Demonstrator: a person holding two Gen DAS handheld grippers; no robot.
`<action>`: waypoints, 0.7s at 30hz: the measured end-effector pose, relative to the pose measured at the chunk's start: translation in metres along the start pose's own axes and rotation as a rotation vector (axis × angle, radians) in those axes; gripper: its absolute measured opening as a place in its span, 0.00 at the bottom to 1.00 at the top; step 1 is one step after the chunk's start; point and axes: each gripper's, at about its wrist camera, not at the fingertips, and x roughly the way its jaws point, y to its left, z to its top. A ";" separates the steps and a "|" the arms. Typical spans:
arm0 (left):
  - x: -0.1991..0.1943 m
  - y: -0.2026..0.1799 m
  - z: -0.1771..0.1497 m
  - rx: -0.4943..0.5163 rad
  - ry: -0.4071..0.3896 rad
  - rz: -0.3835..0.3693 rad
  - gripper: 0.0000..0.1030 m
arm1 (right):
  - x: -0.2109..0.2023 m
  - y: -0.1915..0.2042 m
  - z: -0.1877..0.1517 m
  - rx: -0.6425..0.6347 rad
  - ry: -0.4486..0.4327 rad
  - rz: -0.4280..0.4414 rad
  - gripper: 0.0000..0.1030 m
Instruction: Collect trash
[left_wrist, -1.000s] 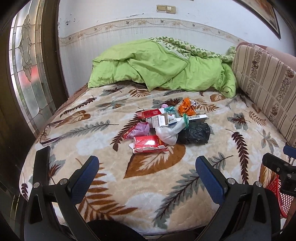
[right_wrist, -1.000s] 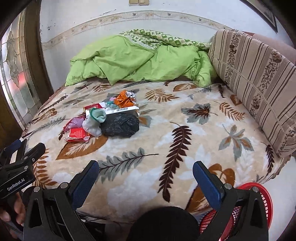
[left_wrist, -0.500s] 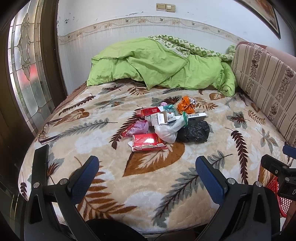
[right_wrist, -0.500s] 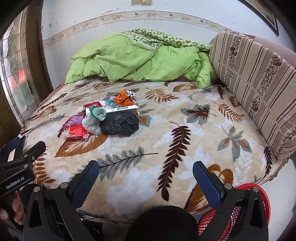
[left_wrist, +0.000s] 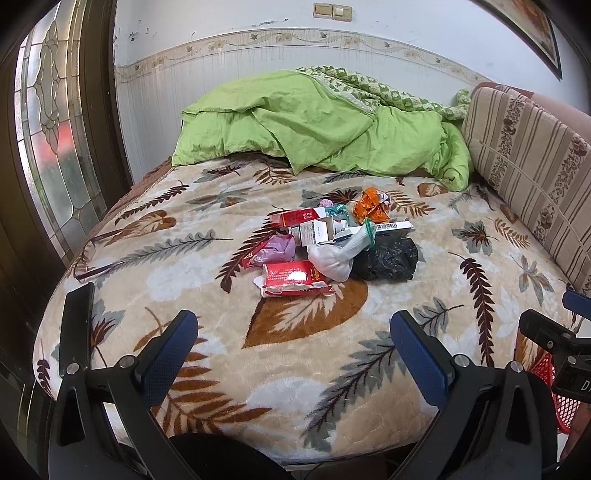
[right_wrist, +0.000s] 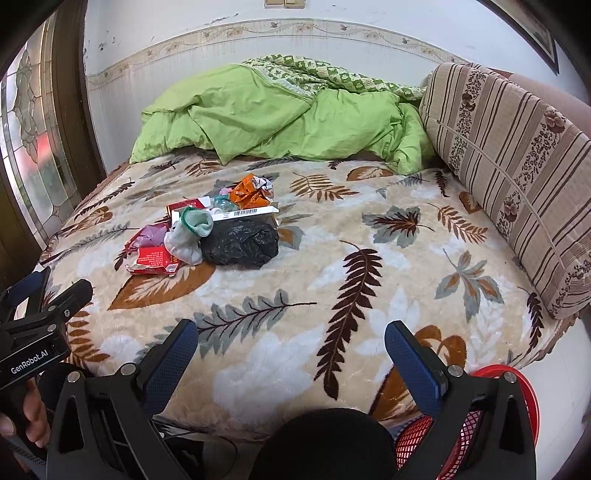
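Note:
A pile of trash lies in the middle of the bed: a red wrapper (left_wrist: 293, 277), a crumpled black bag (left_wrist: 386, 259), a white sock-like bundle (left_wrist: 338, 254), a red cigarette box (left_wrist: 299, 217), a white carton (left_wrist: 317, 230), a purple wrapper (left_wrist: 277, 248) and an orange wrapper (left_wrist: 369, 206). The pile also shows in the right wrist view (right_wrist: 221, 230). My left gripper (left_wrist: 293, 350) is open and empty over the bed's near edge, short of the pile. My right gripper (right_wrist: 290, 354) is open and empty, to the right of the pile. A red mesh basket (right_wrist: 513, 384) stands on the floor below it.
A leaf-patterned blanket (left_wrist: 207, 325) covers the bed. A green quilt (left_wrist: 314, 125) is heaped at the far end. A striped cushion (right_wrist: 517, 155) lines the right side. A stained-glass door (left_wrist: 51, 122) stands at the left.
Both grippers have shifted only slightly; the view has crept a little closer to the bed. Both stay open.

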 end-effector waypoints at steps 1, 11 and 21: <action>0.001 0.001 0.001 0.000 0.000 0.000 1.00 | 0.000 0.000 0.000 0.000 -0.001 -0.001 0.99; 0.000 -0.001 0.000 -0.001 0.002 -0.001 1.00 | -0.007 0.003 0.003 -0.009 -0.022 -0.004 0.99; 0.000 0.000 0.001 -0.003 0.004 -0.001 1.00 | -0.007 0.004 0.004 -0.011 -0.018 -0.002 0.99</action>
